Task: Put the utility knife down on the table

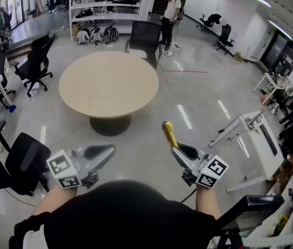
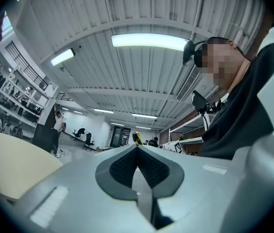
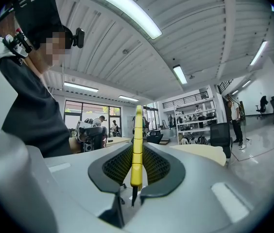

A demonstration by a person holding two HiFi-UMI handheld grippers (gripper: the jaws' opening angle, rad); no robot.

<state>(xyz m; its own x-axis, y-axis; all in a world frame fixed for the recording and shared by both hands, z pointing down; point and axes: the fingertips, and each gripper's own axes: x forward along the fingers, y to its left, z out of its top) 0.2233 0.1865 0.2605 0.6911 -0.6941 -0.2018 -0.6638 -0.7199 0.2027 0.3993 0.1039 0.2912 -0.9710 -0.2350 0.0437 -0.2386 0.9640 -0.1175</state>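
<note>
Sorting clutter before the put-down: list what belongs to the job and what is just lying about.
Job: utility knife, right gripper clamped on it, round table.
Lying about: left gripper (shut, empty), office chair, shelving, standing person, white desk frame.

My left tool (image 1: 108,150) and right tool (image 1: 174,148) are grey with black-and-white marker cubes (image 1: 63,170). The utility knife (image 3: 136,149) is yellow; the counter (image 1: 108,82) is pale beige.

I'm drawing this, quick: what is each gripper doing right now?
Left gripper: closed, empty.
Right gripper: closed on the yellow utility knife.
</note>
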